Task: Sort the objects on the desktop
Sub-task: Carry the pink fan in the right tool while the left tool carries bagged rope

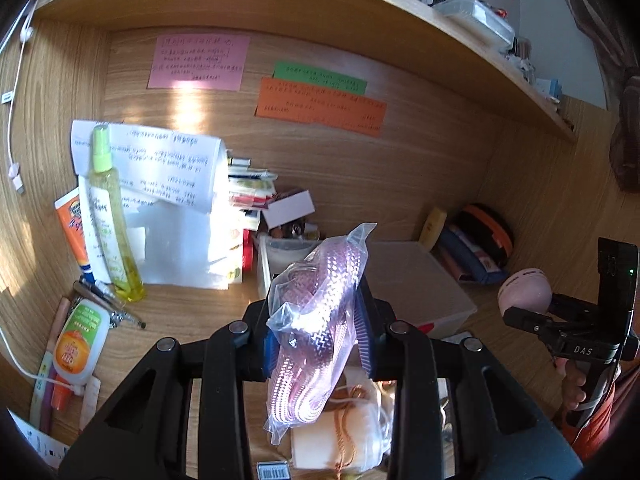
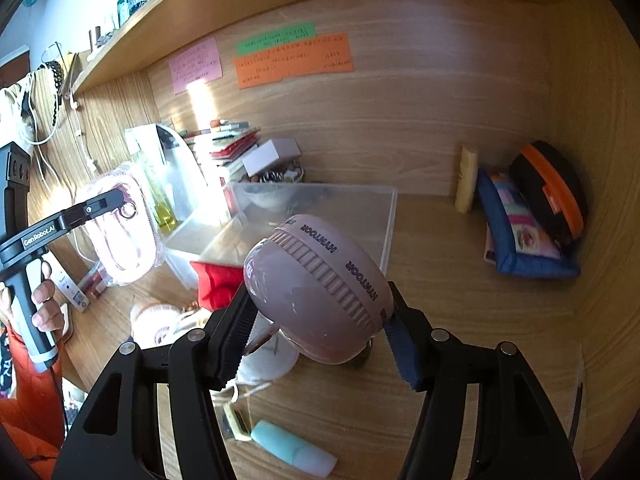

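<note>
Ribbed blue pads of the left gripper [image 1: 320,340] pinch a crinkly clear bag [image 1: 316,320] of glossy pink braided cord, held above the wooden desk [image 1: 192,312]. The right gripper [image 2: 320,344] clamps a smooth, rounded pink gadget [image 2: 320,288] with a ridged band. Beyond sits a frosted plastic box [image 2: 320,216].

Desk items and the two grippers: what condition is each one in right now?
Left gripper: shut on the bagged pink strap, held above the desk.
Bagged pink strap: coiled inside a clear plastic bag.
Right gripper: shut on the pink HYNTOOR device.
Pink HYNTOOR device: clamped, tilted.
Clear storage box: lid on.
Yellow spray bottle: upright, cap on.
</note>
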A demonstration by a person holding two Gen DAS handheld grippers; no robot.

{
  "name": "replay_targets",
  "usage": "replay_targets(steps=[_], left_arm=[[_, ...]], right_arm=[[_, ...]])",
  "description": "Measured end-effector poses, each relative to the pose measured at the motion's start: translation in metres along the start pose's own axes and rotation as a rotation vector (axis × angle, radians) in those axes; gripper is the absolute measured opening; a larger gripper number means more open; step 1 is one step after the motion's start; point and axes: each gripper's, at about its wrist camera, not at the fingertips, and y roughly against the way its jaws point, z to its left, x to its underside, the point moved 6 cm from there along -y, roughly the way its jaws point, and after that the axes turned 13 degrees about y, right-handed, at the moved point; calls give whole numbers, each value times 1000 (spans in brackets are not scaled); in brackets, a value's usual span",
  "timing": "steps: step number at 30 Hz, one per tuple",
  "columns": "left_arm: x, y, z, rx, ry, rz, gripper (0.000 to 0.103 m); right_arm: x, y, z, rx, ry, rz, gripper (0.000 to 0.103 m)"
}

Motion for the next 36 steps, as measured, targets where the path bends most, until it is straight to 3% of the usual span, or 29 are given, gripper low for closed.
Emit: replay_targets(steps=[8, 18, 36], left_arm=[[-20, -10, -11, 11, -3, -27, 31], [-40, -30, -21, 6, -22, -33, 31], [-20, -103, -24, 11, -15, 111, 31]], right_arm=[[-29, -8, -7, -10, 13, -38, 58], [-56, -34, -13, -13, 48, -19, 58], [-65, -93, -15, -49, 64, 73, 58]])
